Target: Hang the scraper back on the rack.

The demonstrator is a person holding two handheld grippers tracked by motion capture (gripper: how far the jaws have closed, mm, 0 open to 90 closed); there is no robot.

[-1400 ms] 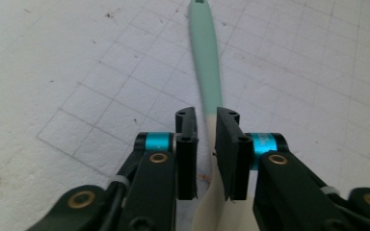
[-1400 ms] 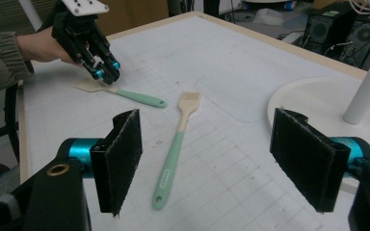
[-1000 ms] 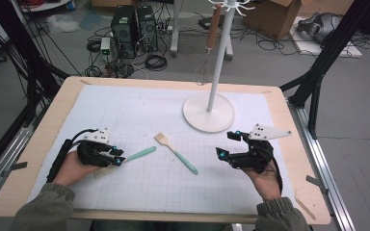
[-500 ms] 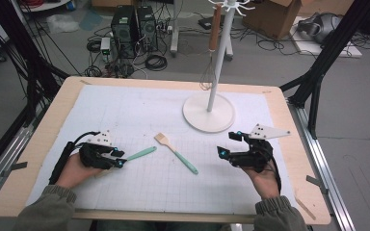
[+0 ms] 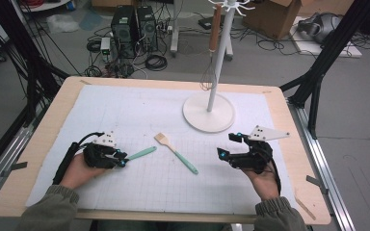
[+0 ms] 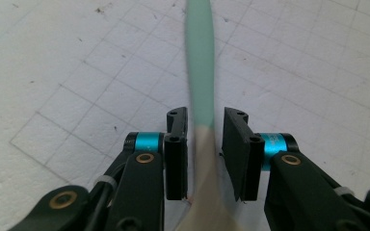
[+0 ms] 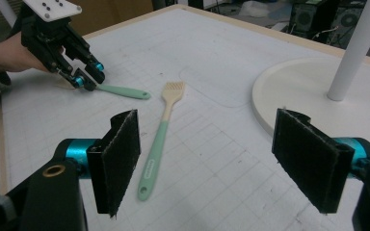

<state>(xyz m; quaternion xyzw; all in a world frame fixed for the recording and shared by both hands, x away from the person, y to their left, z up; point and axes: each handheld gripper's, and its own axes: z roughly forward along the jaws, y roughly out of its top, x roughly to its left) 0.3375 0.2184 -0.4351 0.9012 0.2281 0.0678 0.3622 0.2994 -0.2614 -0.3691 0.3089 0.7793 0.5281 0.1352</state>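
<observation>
A utensil with a mint-green handle (image 5: 142,153) and a beige head lies on the white gridded mat. My left gripper (image 5: 120,159) straddles its head end. In the left gripper view the handle (image 6: 199,57) runs up between the two jaws of my left gripper (image 6: 204,118). The jaws have just been closing on it, and thin gaps still show beside the pads. My right gripper (image 5: 229,144) rests at the right with its jaws wide open and nothing between them (image 7: 217,144). A mint-handled pastry brush (image 5: 176,152) lies between the two hands.
A white stand with a round base (image 5: 208,113) rises behind the brush. A whisk (image 5: 208,77) with a wooden handle hangs from it. The mat lies on a wooden table (image 5: 296,159). Computers, cables and boxes sit on the floor beyond.
The left gripper's jaws have narrowed around the mint-handled utensil. Both hands stay about where they were, and the brush has not moved.
</observation>
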